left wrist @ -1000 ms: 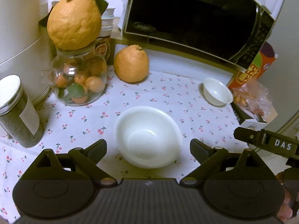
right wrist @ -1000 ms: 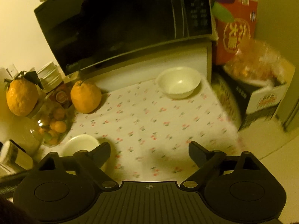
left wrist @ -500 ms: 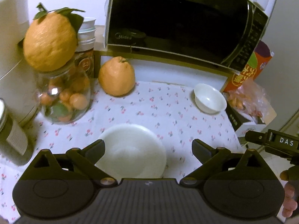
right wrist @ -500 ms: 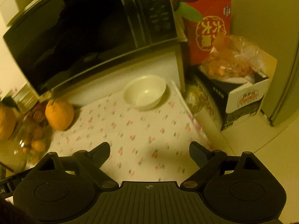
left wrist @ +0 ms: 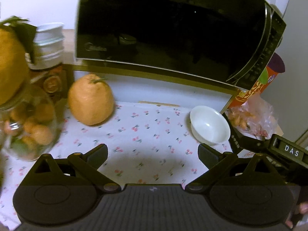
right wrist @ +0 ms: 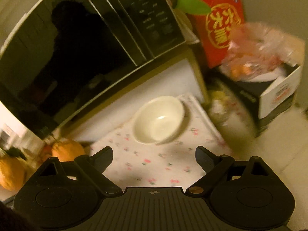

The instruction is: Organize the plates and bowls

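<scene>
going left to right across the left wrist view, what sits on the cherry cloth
glass jar of small oranges → big orange → small white bowl → bag of snacks

We note our left gripper (left wrist: pixel 152 154) level, jaws spread wide and empty. Our right gripper (right wrist: pixel 154 155) is likewise spread, empty, its view tilted.

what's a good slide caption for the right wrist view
Open right tool nears a small white bowl below the microwave.
</scene>
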